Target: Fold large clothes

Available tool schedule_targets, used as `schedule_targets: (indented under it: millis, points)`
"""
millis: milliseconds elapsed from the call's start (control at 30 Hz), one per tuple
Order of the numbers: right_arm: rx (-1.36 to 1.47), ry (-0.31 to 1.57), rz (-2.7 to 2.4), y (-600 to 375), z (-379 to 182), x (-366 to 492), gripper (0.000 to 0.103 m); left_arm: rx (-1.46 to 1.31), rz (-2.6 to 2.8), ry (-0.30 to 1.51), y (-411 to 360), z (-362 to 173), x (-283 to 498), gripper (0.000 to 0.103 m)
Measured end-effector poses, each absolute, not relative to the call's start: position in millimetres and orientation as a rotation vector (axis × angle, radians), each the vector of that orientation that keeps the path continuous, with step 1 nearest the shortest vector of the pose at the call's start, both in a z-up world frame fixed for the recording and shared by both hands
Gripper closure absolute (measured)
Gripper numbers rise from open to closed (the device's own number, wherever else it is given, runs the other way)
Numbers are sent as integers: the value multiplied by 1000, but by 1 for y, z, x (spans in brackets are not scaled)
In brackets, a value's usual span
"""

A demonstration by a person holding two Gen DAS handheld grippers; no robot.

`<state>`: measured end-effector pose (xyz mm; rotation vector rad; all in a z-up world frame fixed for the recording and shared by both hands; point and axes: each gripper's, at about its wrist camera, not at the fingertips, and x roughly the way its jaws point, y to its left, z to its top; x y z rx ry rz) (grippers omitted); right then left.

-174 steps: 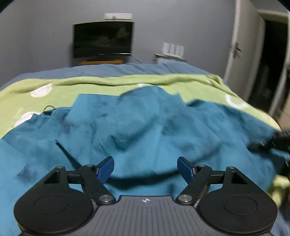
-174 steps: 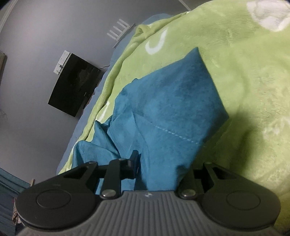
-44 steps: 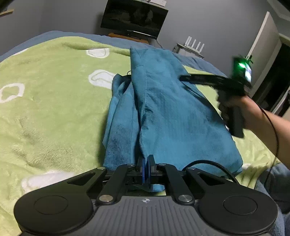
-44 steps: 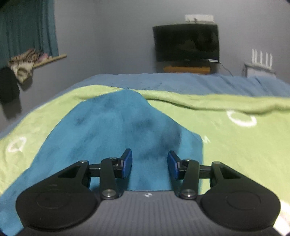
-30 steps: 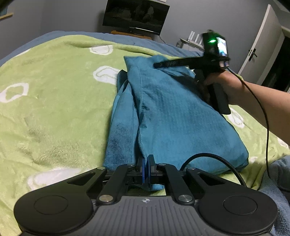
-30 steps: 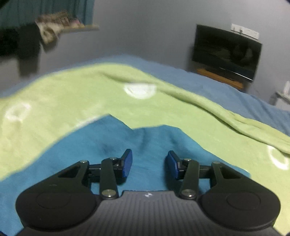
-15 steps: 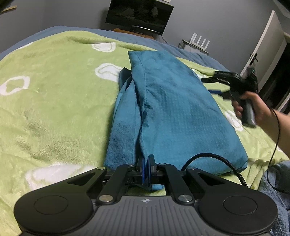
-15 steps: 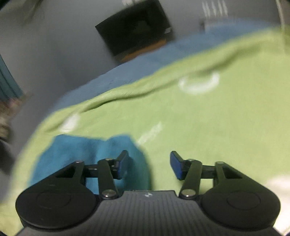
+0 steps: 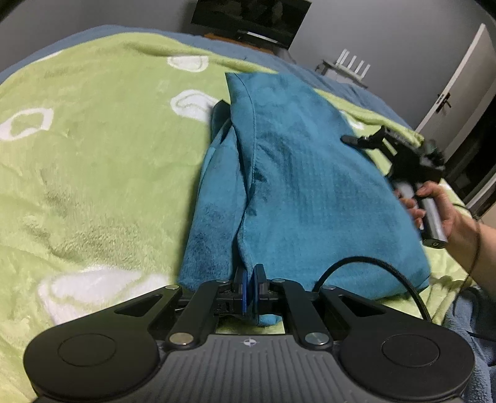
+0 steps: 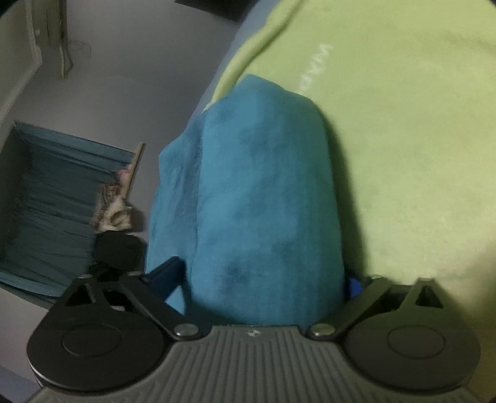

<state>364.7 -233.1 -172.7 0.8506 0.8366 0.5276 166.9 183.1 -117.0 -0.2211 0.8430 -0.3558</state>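
Teal garment [image 9: 310, 192] — folded lengthwise, on bed

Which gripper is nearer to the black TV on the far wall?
Right. In the left wrist view, the right gripper is beside the teal garment, nearer the TV. The left gripper is shut on the garment's near edge, at the bed's opposite end.

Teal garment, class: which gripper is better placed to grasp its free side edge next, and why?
Right. The right gripper is opening astride the teal garment; the left gripper is shut on its near corner.
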Motion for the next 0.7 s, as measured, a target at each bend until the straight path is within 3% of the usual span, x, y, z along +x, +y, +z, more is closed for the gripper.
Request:
schedule_targets:
  millis: [67,100,233,533,700]
  points:
    - [819,771,519,-227,-155,353,38,-193,-360,850,177,-117,170,98]
    - [805,744,523,-228,-147,347,42,-158,-368,857,170,-116,173,98]
    - [750,657,516,-243,-112,338,46,7,-405,855,129,-116,189,99]
    - [575,560,369,-317,-40,381,46,46,-486,786,24,-115,245,101]
    - [400,673,36,-337,-51,412,22,-51,-477,772,10,-117,260,101]
